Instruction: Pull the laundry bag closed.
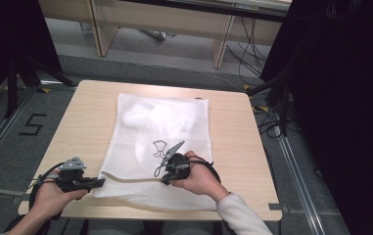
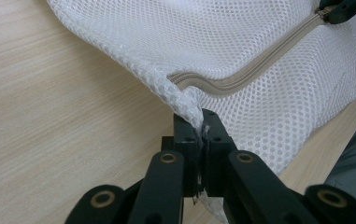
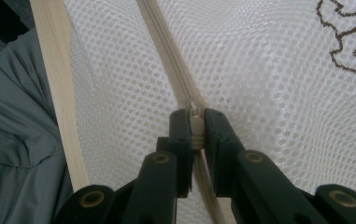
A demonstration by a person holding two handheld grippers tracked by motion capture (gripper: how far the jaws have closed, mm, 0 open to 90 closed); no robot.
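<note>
While my left gripper [image 2: 202, 122] clamps the mesh bag's [image 1: 159, 122] corner near the table's [image 1: 233, 147] front edge, my right gripper [image 3: 196, 116] pinches its zipper pull [image 3: 195, 122] (jaws tight).

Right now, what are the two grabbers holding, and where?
Both hold the mesh bag. The left gripper pinches its corner, beside the zipper end. The right gripper pinches the zipper pull partway along the zipper.

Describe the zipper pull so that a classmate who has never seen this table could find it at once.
On the wooden table lies a white mesh bag. A beige zipper runs along its near edge. The zipper pull is the small pale tab pinched by the right gripper.
</note>
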